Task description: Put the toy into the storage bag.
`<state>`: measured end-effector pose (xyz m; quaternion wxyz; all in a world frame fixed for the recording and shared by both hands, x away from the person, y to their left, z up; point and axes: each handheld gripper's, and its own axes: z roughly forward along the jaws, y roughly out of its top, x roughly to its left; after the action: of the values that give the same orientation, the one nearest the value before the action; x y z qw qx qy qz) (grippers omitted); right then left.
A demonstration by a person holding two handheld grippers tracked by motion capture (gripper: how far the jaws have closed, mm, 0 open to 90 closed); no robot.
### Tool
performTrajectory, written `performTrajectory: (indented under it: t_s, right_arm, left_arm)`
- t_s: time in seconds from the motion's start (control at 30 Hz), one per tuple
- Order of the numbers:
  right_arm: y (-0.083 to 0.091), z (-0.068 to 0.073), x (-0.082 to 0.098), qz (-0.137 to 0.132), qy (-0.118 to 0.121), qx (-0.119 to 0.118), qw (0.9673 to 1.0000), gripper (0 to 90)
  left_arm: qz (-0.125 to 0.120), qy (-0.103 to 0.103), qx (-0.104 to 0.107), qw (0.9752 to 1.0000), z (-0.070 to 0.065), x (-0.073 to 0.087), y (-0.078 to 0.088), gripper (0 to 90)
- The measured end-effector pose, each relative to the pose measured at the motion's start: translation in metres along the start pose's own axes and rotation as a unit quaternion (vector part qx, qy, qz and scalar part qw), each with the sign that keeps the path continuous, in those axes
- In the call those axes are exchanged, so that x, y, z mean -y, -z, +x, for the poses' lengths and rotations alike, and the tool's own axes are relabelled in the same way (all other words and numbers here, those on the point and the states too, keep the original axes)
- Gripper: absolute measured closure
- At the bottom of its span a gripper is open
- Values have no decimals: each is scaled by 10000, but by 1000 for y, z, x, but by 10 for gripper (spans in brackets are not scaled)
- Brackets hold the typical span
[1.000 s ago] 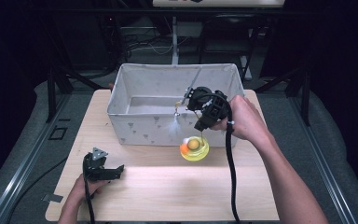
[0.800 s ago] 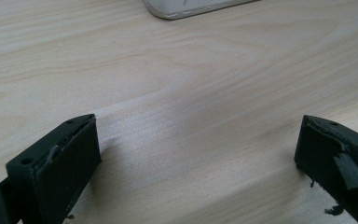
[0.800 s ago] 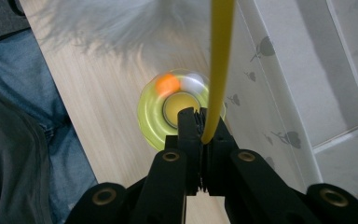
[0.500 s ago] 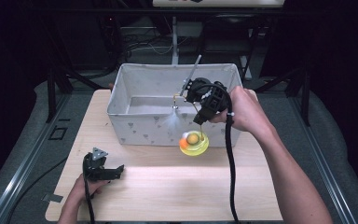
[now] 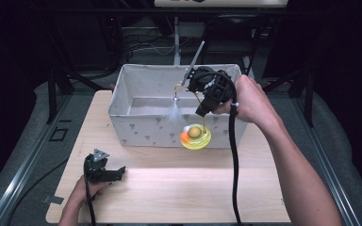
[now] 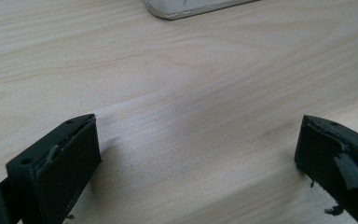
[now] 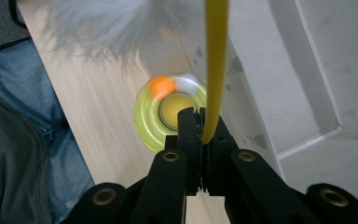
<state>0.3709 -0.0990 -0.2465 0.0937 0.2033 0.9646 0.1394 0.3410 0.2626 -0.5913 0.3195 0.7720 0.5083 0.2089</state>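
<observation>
At a pale wooden tabletop (image 5: pixel 179 188) in a dark room, the right gripper (image 5: pixel 202 111) holds a cat toy above the front wall of a white fabric bin (image 5: pixel 146 127). Its jaws are pressed together on the toy's yellow wand (image 7: pixel 214 70), which curves up and over to a white feather tuft (image 5: pixel 174 114) hanging against the bin's front. Below the jaws sits the toy's translucent yellow-green disc (image 5: pixel 196 139), with an orange ball (image 5: pixel 185 136) and a white ball (image 7: pixel 186 84) riding on its ring (the disc lies just in front of the bin). The left gripper (image 5: pixel 114 174) rests near the tabletop's front left corner, its jaws spread wide over bare wood. Dark metal frames and cables stand behind the tabletop, and grey floor shows at either side.
</observation>
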Motion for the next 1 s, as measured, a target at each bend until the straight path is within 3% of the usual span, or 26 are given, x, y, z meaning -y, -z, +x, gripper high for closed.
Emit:
performTrajectory:
  t_s: [1.0]
  right_arm:
    - [32, -39, -15, -241, -438, 315, 9983, 886]
  left_arm:
    - [9, -8, 0, 10000, 0, 0, 0, 0]
